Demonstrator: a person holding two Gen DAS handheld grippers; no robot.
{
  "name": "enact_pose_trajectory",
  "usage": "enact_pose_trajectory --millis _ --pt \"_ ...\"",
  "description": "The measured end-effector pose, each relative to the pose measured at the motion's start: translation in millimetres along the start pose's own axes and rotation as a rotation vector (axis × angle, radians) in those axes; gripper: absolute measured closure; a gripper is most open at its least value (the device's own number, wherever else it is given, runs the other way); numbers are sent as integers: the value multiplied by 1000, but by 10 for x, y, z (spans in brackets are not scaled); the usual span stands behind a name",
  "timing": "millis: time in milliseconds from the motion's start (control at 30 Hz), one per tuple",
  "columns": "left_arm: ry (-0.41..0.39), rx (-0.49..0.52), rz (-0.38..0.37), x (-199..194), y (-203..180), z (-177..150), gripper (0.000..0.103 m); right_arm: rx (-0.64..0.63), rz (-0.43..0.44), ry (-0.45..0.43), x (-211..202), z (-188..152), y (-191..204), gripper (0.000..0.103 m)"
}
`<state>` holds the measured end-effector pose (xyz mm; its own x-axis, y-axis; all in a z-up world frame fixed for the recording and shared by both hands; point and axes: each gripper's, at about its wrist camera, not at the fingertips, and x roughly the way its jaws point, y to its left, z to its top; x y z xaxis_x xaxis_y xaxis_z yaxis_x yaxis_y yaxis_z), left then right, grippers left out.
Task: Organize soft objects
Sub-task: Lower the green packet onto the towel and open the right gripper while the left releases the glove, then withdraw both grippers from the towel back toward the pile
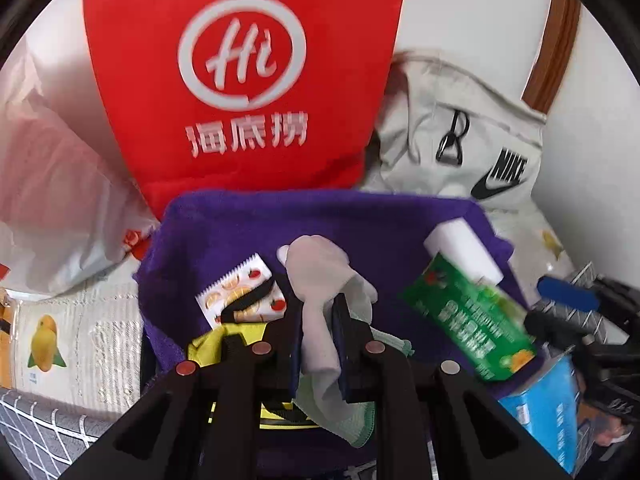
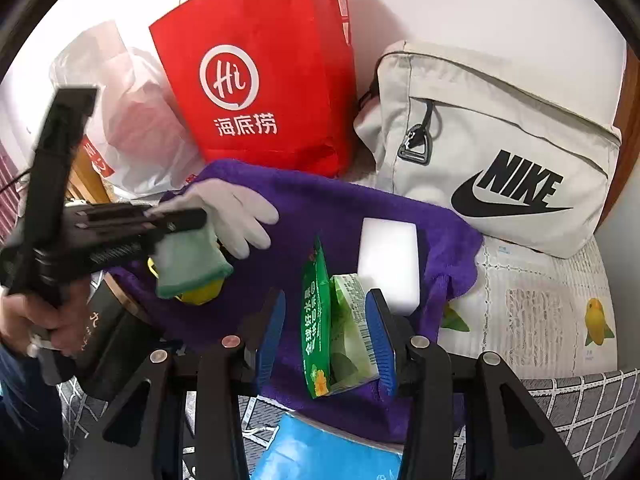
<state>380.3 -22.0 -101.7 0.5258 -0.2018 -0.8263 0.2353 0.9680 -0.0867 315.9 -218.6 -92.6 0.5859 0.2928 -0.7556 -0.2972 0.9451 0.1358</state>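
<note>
A purple towel [image 1: 240, 232] [image 2: 320, 208] lies spread on the surface. My left gripper [image 1: 318, 320] is shut on a white glove with a green cuff [image 1: 320, 272], held above the towel; it also shows in the right wrist view [image 2: 236, 216]. My right gripper [image 2: 326, 320] is open, its blue pads on either side of a green tissue pack [image 2: 332, 332] lying on the towel, also in the left wrist view [image 1: 472, 316]. A white sponge [image 2: 388, 256] lies just beyond it. A fruit-print packet [image 1: 240, 292] and a yellow item [image 1: 224, 340] lie under the left gripper.
A red Hi bag [image 2: 260, 72] stands behind the towel, a white plastic bag [image 2: 132, 120] to its left and a grey Nike bag [image 2: 500, 152] to its right. A blue pack [image 2: 320, 452] lies at the towel's near edge. A lemon-print cloth [image 2: 540, 320] covers the surface.
</note>
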Motion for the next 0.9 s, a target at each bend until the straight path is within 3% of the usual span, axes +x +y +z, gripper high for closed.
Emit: enact_pose_trajectory --millis 167,233,333,367,400,667,900 --pt "16 -21 -3 55 26 -1 87 -16 -2 7 27 -9 54 61" --pt "0 -15 15 33 25 27 81 -26 -9 7 30 -5 79 61" --pt "-27 -9 43 -12 29 52 57 -31 -11 2 4 -7 91 61" --pt "-37 0 57 -33 23 54 43 -32 -10 2 -9 -7 97 61" --pt "-49 5 70 -61 19 49 41 -35 -11 0 -25 -12 103 61" --pt "-55 26 106 -373 -7 -53 41 -38 -12 2 -217 -151 186 61" --pt "-67 8 107 -778 -27 -344 41 -46 8 6 -488 -448 407 61"
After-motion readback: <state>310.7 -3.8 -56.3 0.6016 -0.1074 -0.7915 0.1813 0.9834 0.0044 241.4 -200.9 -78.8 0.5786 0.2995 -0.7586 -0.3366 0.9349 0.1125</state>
